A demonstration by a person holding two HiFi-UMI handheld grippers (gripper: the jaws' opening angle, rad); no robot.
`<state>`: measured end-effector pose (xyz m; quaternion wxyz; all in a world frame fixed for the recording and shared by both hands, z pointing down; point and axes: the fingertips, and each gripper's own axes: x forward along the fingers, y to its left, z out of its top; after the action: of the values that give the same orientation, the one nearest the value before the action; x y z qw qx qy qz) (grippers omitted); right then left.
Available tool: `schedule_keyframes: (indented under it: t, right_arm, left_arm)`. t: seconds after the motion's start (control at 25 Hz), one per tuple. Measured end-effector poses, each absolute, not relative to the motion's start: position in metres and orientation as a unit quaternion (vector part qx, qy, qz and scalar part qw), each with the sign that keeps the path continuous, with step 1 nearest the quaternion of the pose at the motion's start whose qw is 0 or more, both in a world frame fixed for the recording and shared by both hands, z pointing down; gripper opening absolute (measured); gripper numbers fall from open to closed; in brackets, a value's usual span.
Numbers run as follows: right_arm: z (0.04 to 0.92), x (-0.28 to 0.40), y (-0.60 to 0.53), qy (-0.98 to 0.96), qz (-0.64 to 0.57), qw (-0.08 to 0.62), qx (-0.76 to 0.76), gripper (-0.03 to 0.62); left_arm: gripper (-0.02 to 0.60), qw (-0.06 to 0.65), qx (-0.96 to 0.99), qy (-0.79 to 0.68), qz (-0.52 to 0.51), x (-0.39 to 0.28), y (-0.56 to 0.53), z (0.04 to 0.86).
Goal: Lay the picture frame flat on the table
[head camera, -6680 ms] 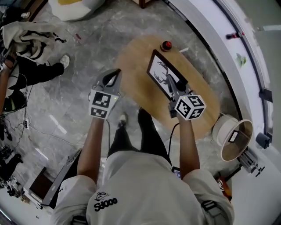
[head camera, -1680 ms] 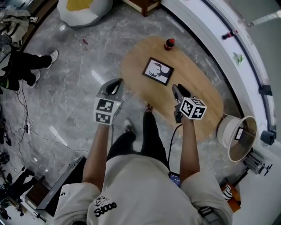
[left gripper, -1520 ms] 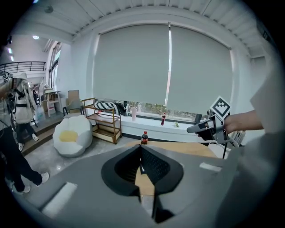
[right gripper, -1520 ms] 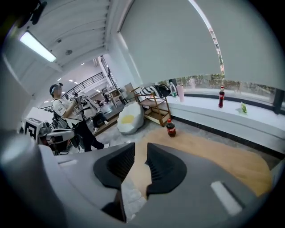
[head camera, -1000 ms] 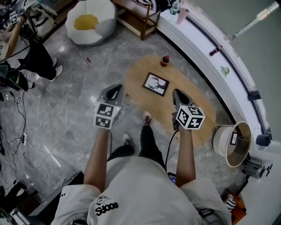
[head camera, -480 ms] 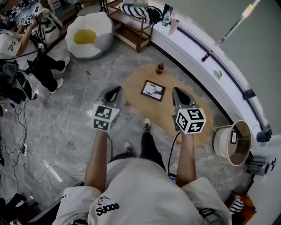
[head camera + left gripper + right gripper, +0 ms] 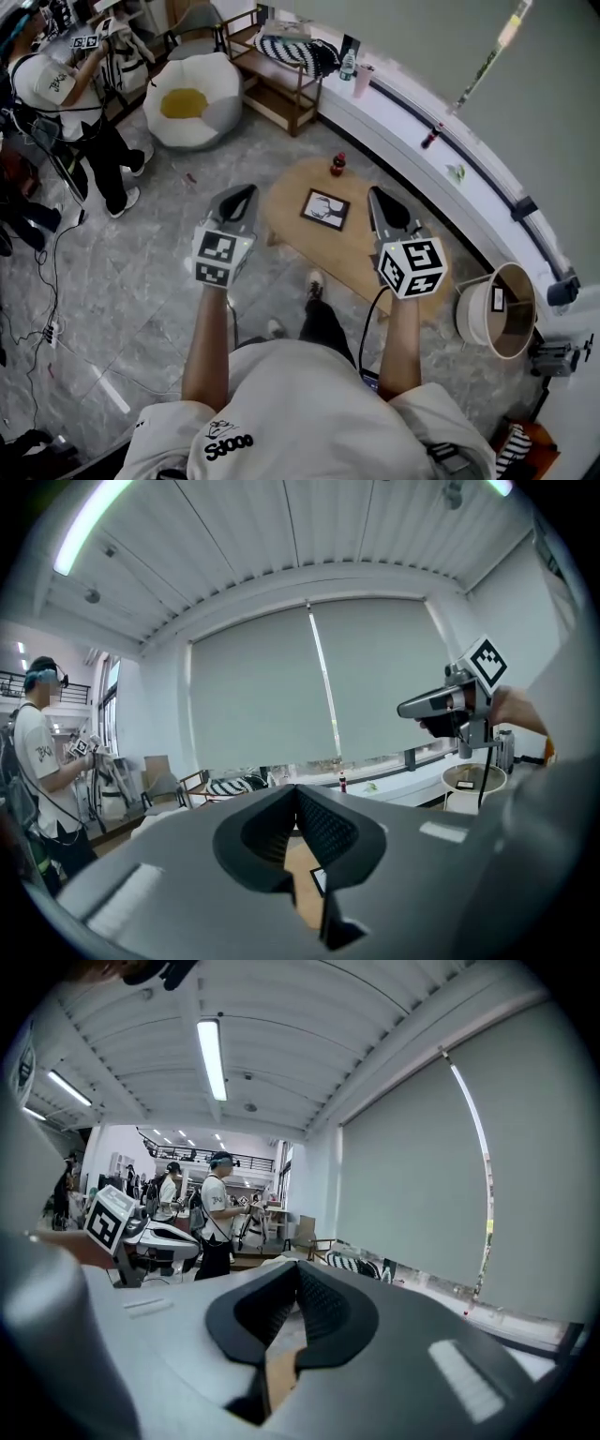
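The picture frame (image 7: 325, 209) lay flat on the oval wooden counter (image 7: 380, 272), in its left half, with bare wood on all sides of it and no edge of the counter touching it. A small red bottle (image 7: 337, 165) stood near the far edge of the counter, apart from the frame. The right half of the counter was bare wood. Left of the counter the grey stone floor (image 7: 159, 253) was open, while behind it a curved white ledge (image 7: 412, 155) closed the room, and a round bin (image 7: 504, 309) stood on the floor beyond the right end.

Both forearms were stretched forward, nearly parallel and at about the same height, well above the counter and touching nothing. The left hand-held gripper (image 7: 245, 191) hung over the floor just outside the counter's left edge. The right hand-held gripper (image 7: 377, 195) hung over the counter, to the right of the frame. In the head view the frame showed between the two tools, apart from both.

In each gripper view the jaws were pressed together at the tips, with nothing between them; only a strip of the wooden top showed through the gap lower down.
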<state>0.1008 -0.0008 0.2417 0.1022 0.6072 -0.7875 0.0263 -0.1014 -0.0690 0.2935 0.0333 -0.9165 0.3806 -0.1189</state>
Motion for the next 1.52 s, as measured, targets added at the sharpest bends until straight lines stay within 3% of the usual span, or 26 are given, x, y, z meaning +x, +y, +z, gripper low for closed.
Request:
schedule_keyframes:
  t: [0.92,1.52]
  right_arm:
    - [0.158,0.044,0.04,-0.821,-0.053,0.088,0.562,0.002]
    - [0.164,0.039,0.031,-0.826,-0.047,0.093,0.554,0.002]
  left_arm:
    - [0.011,0.108,-0.919,0.373,-0.061,-0.115,-0.011,0.189]
    - [0.012,0.109,-0.921,0.368,-0.063,-0.114,-0.012,0.188]
